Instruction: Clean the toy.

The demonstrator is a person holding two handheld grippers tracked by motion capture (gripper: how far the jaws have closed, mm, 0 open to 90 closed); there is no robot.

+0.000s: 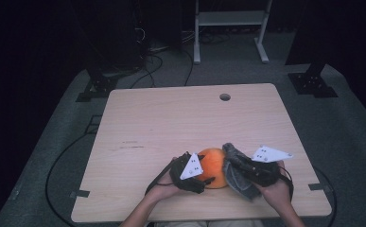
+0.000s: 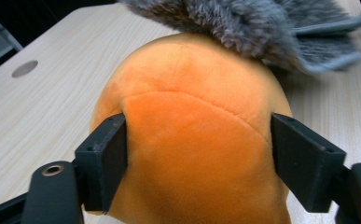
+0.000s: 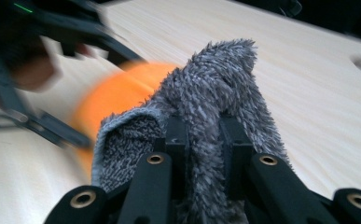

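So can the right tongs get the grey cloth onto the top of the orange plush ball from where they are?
Probably yes. The right tongs are shut on the grey cloth, which already lies against the orange plush ball. The left tongs straddle its sides, leaving the top free.

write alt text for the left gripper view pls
An orange plush ball sits between the left gripper's two black jaws, which press on its sides. A grey fuzzy cloth lies against the ball's top, over a light wooden table.
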